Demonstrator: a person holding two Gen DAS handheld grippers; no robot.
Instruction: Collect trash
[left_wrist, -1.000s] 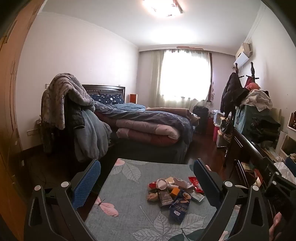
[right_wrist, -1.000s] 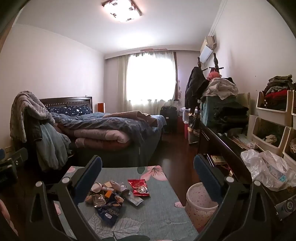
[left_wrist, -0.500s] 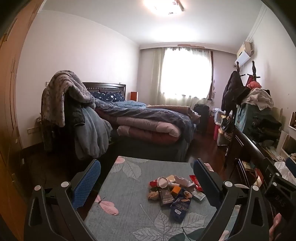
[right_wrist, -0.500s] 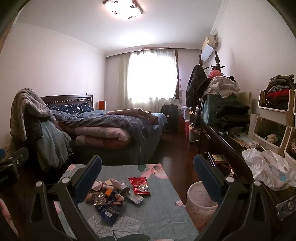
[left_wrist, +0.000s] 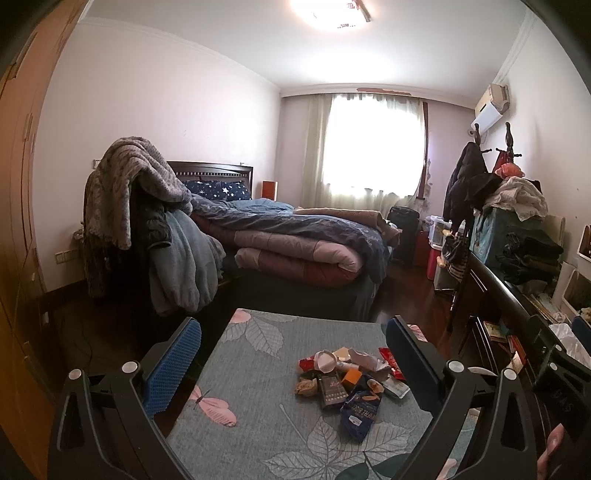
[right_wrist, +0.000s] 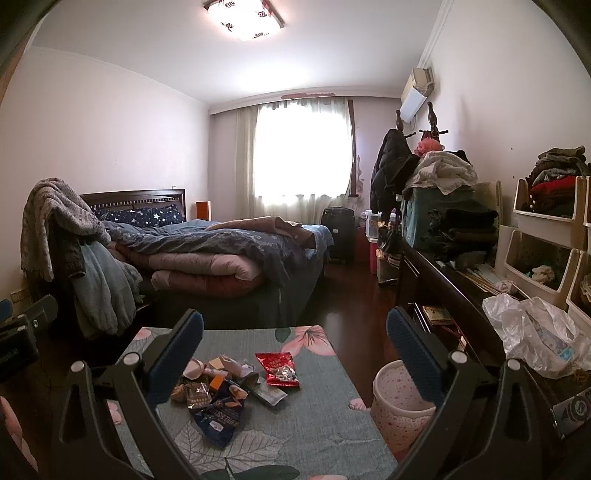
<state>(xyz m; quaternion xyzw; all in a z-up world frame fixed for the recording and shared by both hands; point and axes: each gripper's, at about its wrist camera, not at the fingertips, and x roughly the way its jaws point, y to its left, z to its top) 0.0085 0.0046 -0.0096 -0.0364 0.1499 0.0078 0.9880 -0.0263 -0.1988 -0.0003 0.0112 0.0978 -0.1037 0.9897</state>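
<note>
A heap of trash (left_wrist: 349, 380) lies on the leaf-patterned table (left_wrist: 255, 417): a dark blue biscuit bag (left_wrist: 360, 408), a red snack packet (right_wrist: 277, 369), crumpled paper and small wrappers. The heap also shows in the right wrist view (right_wrist: 221, 391). A small pink waste bin (right_wrist: 400, 398) stands on the floor right of the table. My left gripper (left_wrist: 293, 354) is open and empty, above the table's near side, short of the heap. My right gripper (right_wrist: 295, 350) is open and empty, above the table's right part, with the bin by its right finger.
A bed (right_wrist: 221, 258) with piled quilts lies beyond the table. A chair draped with blankets (left_wrist: 147, 229) stands at left. A dark dresser (right_wrist: 443, 295) with clothes, storage bins and a plastic bag (right_wrist: 535, 339) runs along the right wall.
Both views have tilted slightly downward and drifted forward, so the table and trash sit a little lower in frame. Both grippers stay open and empty.
</note>
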